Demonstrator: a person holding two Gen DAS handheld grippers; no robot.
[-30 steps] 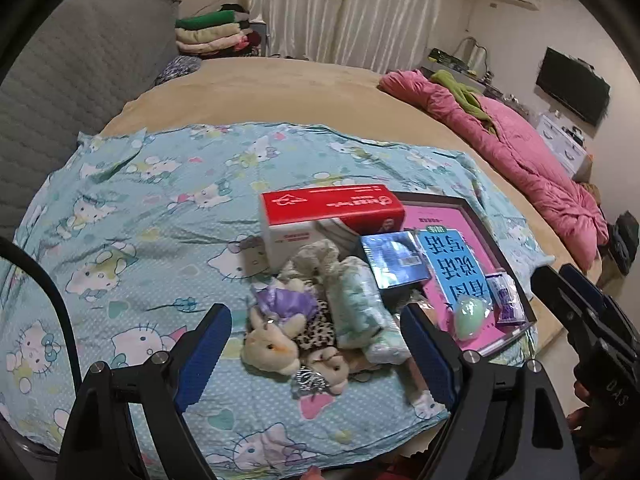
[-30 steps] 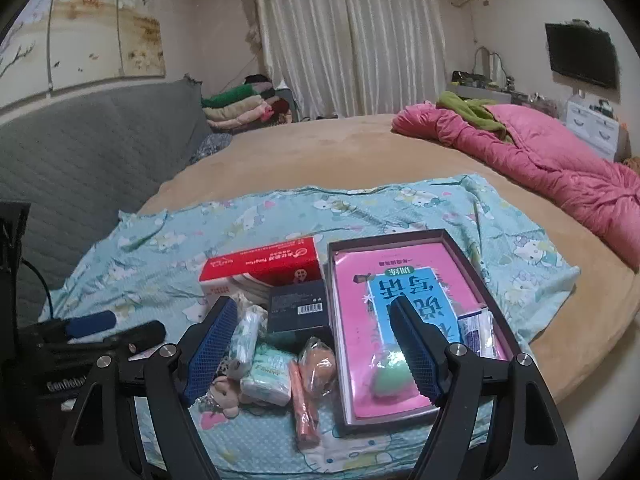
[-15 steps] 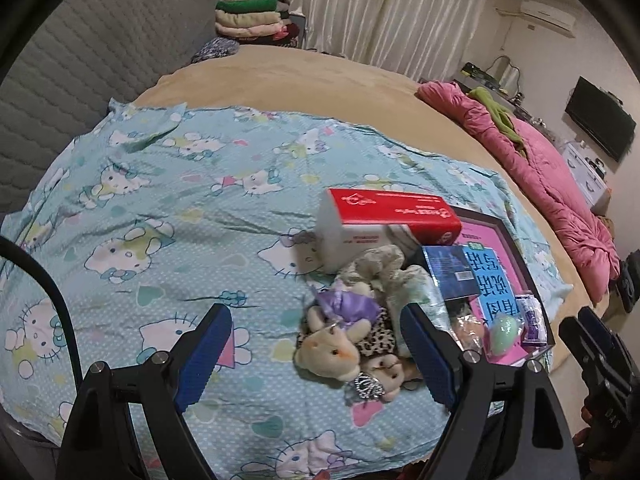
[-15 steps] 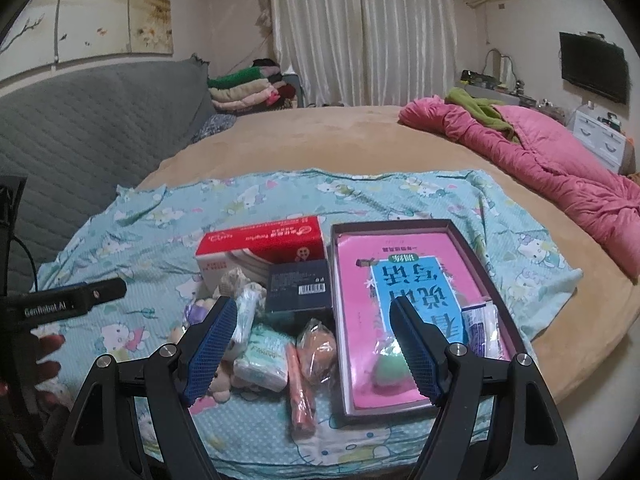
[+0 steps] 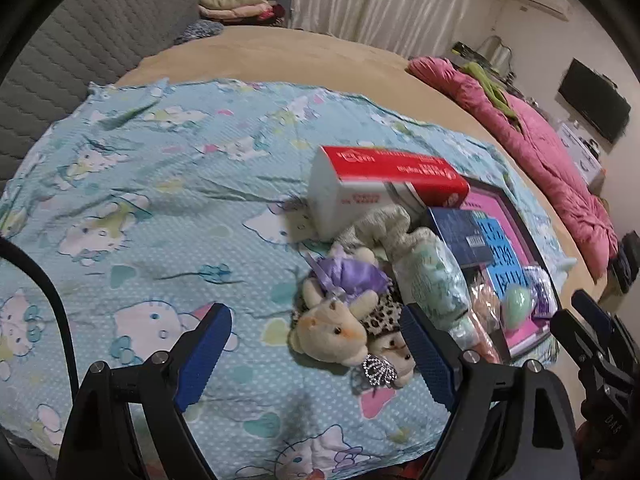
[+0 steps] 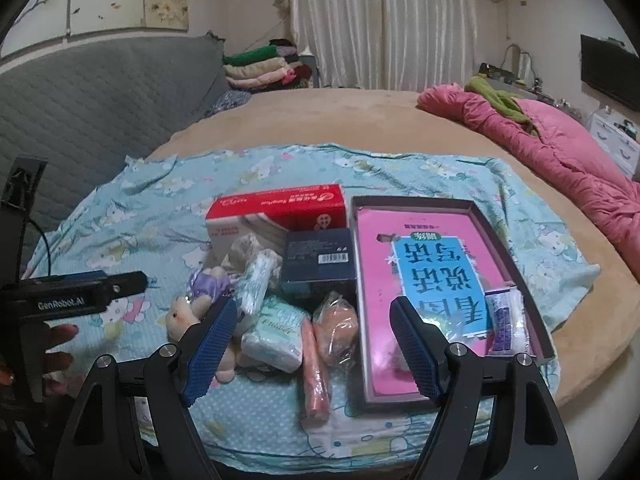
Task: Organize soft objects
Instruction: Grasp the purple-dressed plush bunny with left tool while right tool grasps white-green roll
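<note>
Both grippers' fingers (image 5: 208, 348) (image 6: 212, 340) spread wide, empty, above the plush bear (image 5: 332, 330).

A cream plush bear (image 5: 329, 332) with a purple satin bow (image 5: 352, 274) lies on its side on the Hello Kitty sheet (image 5: 160, 208), touching a leopard-print plush (image 5: 380, 312). Just beside them lean a pale scrunchie (image 5: 384, 226) and a mint tissue pack (image 5: 434, 280).
</note>
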